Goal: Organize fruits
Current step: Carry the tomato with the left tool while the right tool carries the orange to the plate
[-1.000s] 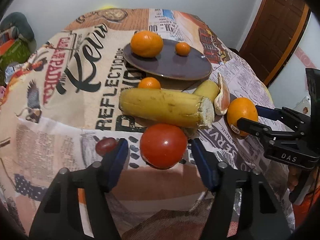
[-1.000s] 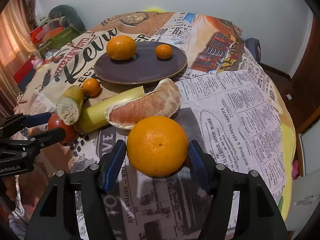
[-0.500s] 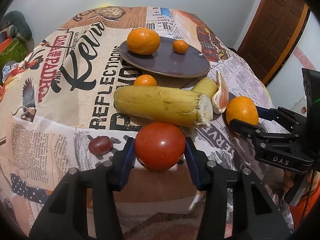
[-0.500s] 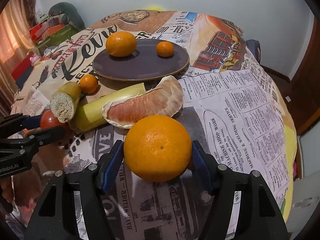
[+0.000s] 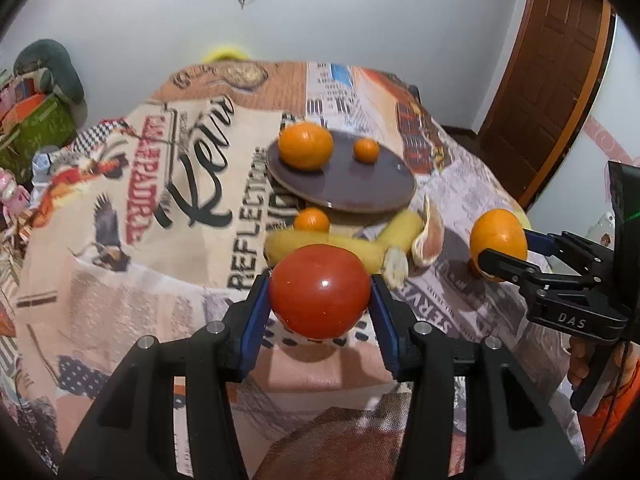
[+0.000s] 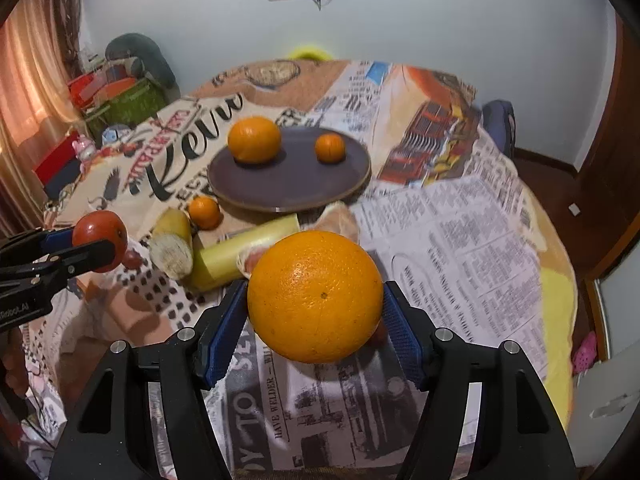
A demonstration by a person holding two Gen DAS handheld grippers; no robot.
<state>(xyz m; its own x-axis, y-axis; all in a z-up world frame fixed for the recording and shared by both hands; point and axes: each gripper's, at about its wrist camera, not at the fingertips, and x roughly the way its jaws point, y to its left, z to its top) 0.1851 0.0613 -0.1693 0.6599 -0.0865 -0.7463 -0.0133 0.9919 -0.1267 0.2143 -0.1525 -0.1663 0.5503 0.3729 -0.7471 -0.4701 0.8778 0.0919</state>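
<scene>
Red tomato [image 5: 319, 291], orange orange [image 6: 315, 296], dark purple plate [image 6: 296, 184] (glossy), newspaper-print tablecloth [image 6: 460, 240]

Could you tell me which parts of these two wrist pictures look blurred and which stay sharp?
Left wrist view: the red round tomato in the left gripper is sharp; the printed tablecloth and dark purple plate smear. Right wrist view: the large held orange in the right gripper is crisp; newsprint text blurs.

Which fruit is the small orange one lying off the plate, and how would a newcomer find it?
Start at the round dark purple plate on the newspaper-print tablecloth. Just off its near-left rim lies the small round mandarin, beside the cut yellow plantain piece. Unlike the two oranges on the plate, it sits on the cloth.
</scene>
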